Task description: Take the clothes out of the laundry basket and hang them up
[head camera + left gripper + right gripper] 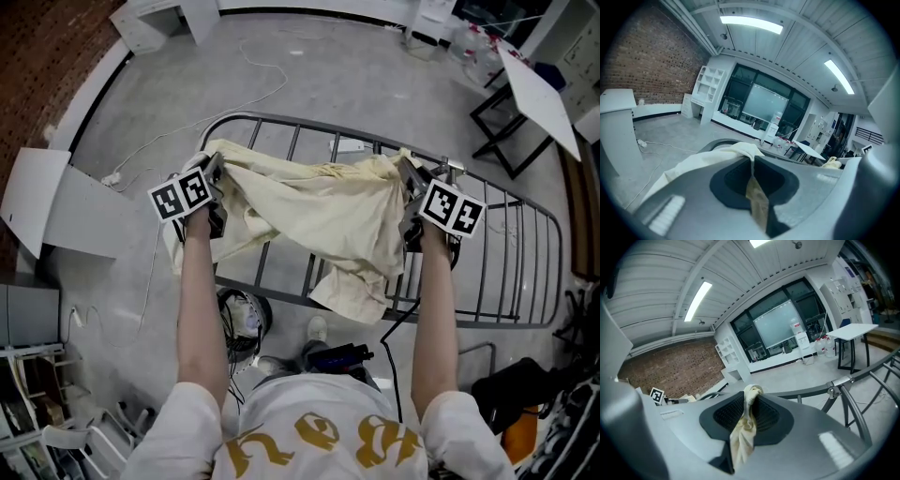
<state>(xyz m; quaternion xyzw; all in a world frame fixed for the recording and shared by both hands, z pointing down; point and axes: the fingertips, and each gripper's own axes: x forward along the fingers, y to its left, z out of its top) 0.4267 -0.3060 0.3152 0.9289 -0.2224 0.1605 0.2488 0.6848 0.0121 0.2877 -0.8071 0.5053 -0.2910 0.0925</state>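
- Cream garment (309, 211) was spread wide between the two grippers, right over the grey drying rack (525, 272). Its lower end drooped across the front rail, though I couldn't tell if it actually touched.
- Left gripper (212, 180) was clamped on one top corner. Its own view showed a thin strip of cloth pinched tight between the jaws.
- Right gripper (409, 187) had the other corner, jaws closed on a bunched twist of fabric.
- Grabbing two far-apart corners looked like the whole point. It opened the cloth out so it could drape over the bars instead of landing in a wad.
- Both grippers sat roughly level, so the top edge ran along the rack.
- My read was that draping was close, with nothing let go yet. Couldn't spot the laundry basket anywhere.
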